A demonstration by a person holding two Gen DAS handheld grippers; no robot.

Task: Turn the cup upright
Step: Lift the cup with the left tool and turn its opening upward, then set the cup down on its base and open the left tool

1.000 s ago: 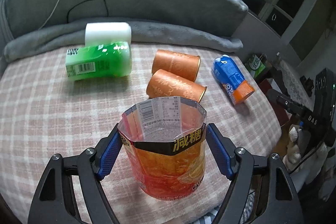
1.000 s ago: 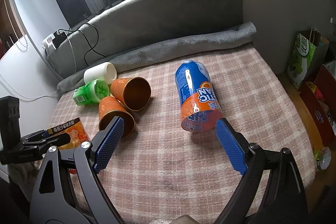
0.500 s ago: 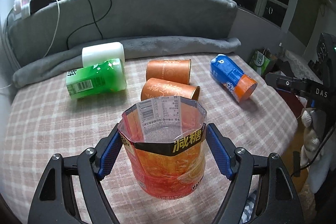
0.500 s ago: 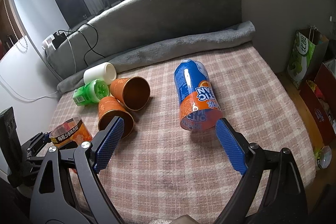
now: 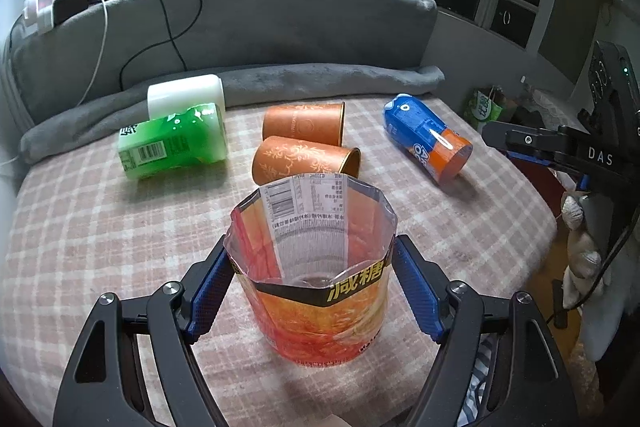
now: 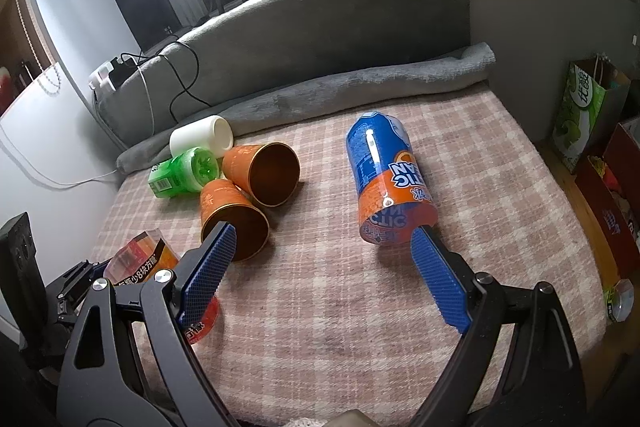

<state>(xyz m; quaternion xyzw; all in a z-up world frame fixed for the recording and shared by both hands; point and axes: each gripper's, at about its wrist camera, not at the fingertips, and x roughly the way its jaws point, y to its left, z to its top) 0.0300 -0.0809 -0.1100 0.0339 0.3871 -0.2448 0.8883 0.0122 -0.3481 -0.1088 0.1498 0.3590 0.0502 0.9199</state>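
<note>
Over the last second the view from the left gripper (image 5: 312, 283) has levelled out and the orange-wrapped cup (image 5: 316, 291) it pinches between its blue pads now stands mouth-up, its base seemingly on the checked cloth (image 5: 100, 227), so the flip of this cup looks done bar the release. The right gripper (image 6: 320, 269) has hardly moved and hovers spread and empty above the cloth, between the nearer brown cup (image 6: 232, 219) and the blue-and-orange cup (image 6: 384, 183), both lying on their sides
</note>
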